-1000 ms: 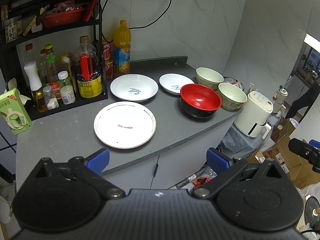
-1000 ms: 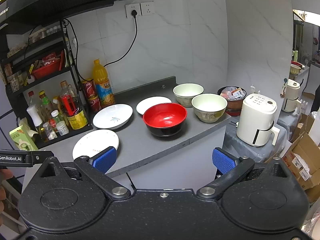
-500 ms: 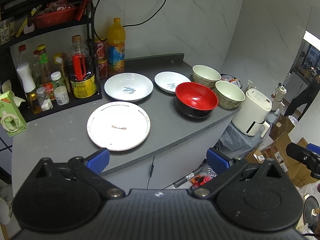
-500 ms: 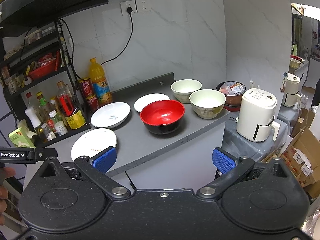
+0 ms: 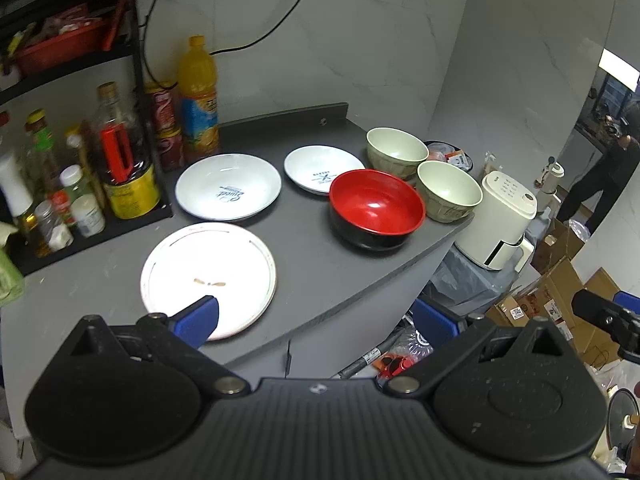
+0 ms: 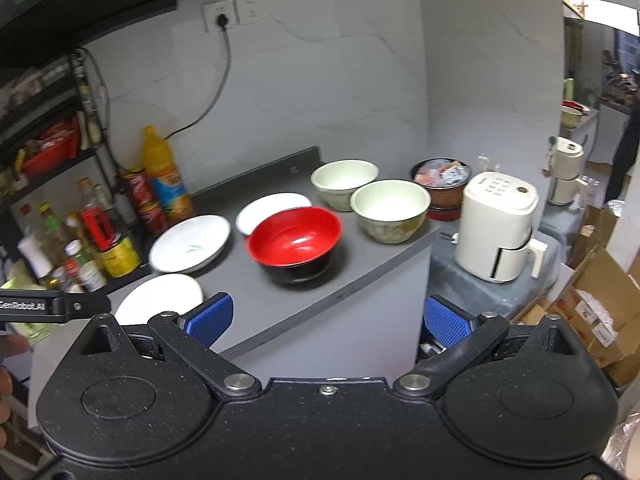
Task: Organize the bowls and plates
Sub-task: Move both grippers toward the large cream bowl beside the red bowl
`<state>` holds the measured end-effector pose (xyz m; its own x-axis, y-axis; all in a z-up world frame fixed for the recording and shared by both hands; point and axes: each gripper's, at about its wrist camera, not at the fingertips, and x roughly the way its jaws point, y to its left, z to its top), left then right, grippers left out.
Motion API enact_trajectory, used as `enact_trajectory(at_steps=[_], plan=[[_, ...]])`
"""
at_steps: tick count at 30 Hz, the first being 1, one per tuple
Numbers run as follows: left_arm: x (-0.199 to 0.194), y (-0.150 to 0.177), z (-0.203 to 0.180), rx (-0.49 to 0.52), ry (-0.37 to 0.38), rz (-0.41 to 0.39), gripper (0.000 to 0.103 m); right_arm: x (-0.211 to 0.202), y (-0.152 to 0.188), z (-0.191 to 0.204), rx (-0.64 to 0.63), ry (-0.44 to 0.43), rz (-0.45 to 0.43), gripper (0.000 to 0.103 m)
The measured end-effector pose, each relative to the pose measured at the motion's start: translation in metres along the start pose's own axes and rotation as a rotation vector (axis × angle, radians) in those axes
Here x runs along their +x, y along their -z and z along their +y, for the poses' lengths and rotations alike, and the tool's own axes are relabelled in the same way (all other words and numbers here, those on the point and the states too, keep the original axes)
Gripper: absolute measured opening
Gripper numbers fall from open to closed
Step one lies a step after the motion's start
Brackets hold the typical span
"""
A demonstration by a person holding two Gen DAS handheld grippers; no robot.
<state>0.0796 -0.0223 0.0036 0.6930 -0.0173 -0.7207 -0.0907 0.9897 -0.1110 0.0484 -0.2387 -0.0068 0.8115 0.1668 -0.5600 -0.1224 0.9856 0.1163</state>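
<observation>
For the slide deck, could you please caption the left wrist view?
Open left tongs approach a counter holding three white plates, a red bowl and two cream bowls.

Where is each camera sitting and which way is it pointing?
Left wrist: on the left tool, fingers open, looking forward and down at the counter from near the flat plate.
Right wrist: on the right tool, fingers open, facing the same counter from further right; fingers of a hand show at the left edge.
Shared: the red bowl, two cream bowls and the white appliance.
</observation>
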Motion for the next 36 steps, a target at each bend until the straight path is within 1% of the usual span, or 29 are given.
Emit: enact_trajectory(at_steps=[3, 8, 11, 17, 23, 28, 31, 33, 36], plan=[[0.014, -0.010, -0.001, 0.001, 0.028, 0.016, 0.102, 0.011, -0.005, -0.004, 0.038, 0.013, 0.003, 0.103], [0.035, -0.032, -0.002, 0.027, 0.056, 0.014, 0.102, 0.027, -0.015, -0.002, 0.027, 0.049, 0.010, 0.103], [0.048, -0.047, -0.001, 0.036, 0.076, 0.013, 0.102, 0.040, -0.025, -0.002, 0.057, 0.058, 0.016, 0.103], [0.075, -0.077, 0.003, 0.068, 0.099, 0.024, 0.102, 0.065, -0.036, 0.005, 0.075, 0.107, 0.036, 0.103], [0.101, -0.096, 0.008, 0.097, 0.127, 0.033, 0.102, 0.090, -0.047, 0.014, 0.104, 0.135, 0.054, 0.103], [0.117, -0.111, 0.014, 0.102, 0.143, 0.048, 0.102, 0.110, -0.053, 0.020, 0.141, 0.128, 0.063, 0.103], [0.125, -0.119, 0.018, 0.112, 0.143, 0.047, 0.102, 0.120, -0.058, 0.026, 0.143, 0.142, 0.064, 0.103], [0.129, -0.124, 0.020, 0.113, 0.139, 0.048, 0.102, 0.124, -0.061, 0.028, 0.154, 0.146, 0.066, 0.103], [0.133, -0.131, 0.024, 0.108, 0.151, 0.048, 0.102, 0.129, -0.066, 0.030, 0.162, 0.145, 0.058, 0.103]])
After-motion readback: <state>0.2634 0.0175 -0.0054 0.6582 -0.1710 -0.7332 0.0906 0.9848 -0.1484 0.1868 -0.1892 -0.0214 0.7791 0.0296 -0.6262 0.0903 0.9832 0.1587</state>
